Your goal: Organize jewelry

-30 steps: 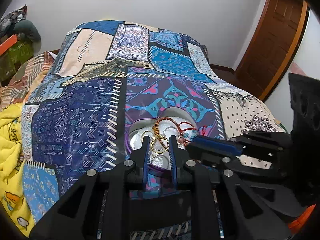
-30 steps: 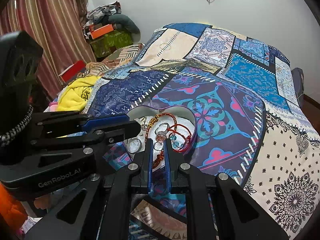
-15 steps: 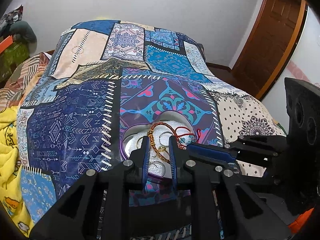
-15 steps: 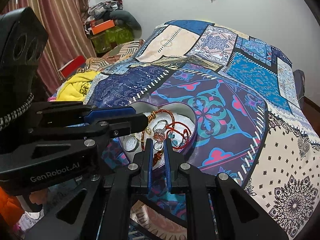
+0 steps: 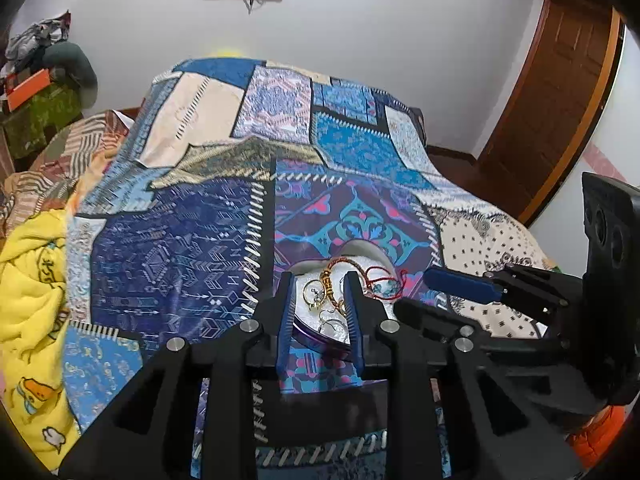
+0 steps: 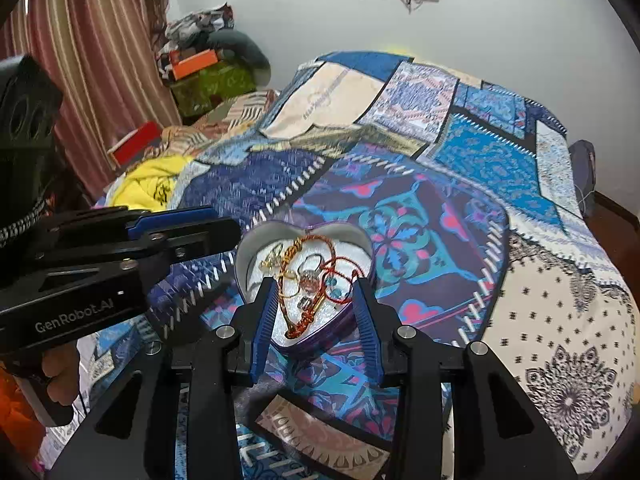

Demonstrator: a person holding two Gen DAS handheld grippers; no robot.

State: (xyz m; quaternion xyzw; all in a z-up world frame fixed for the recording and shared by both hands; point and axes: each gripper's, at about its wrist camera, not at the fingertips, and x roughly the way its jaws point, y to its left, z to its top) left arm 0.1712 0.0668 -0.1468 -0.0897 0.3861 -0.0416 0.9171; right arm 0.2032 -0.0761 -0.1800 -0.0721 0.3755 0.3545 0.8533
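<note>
A: Start at the right hand-held gripper [image 6: 314,286]. How do its jaws stand?

B: Apart, and they have just been opening. Nothing is pinched between the blue pads; through the gap you see straight down into the heart-shaped tin [image 6: 362,240] just ahead of and below the fingertips.

A: And the left hand-held gripper [image 5: 318,284]?

B: Also parted, a narrower gap, and its jaws have just been opening too. The gold rings [image 5: 314,292] and the braided cord [image 5: 334,274] show between the pads, but they seem to lie in the tin [image 5: 320,330] beneath, not in the grip. I see no pad pressing on anything.

A: So where is the jewelry?

B: All heaped in the tin: the red thread bracelet [image 6: 344,270], the orange-gold braided cord [image 6: 298,308], a ring with a pinkish stone [image 6: 308,278], small rings and earrings tangled together. The tin sits on the patchwork bedspread [image 6: 440,184], directly in front of both grippers, the left one coming in from the right gripper's left side.

A: Which step is this, in your view?

B: Pieces look freshly let go into the tin, or a fresh pick is being set up; I cannot say which. The sorting looks far from done, since everything lies in one knot.

A: What does the next move call for?

B: Picking one strand clear of the tangle. I would lower one gripper's tips onto a loop that stands free, such as the end of the braided cord nearest the right gripper, close gently, and lift slowly so the red thread does not come up with it.
</note>
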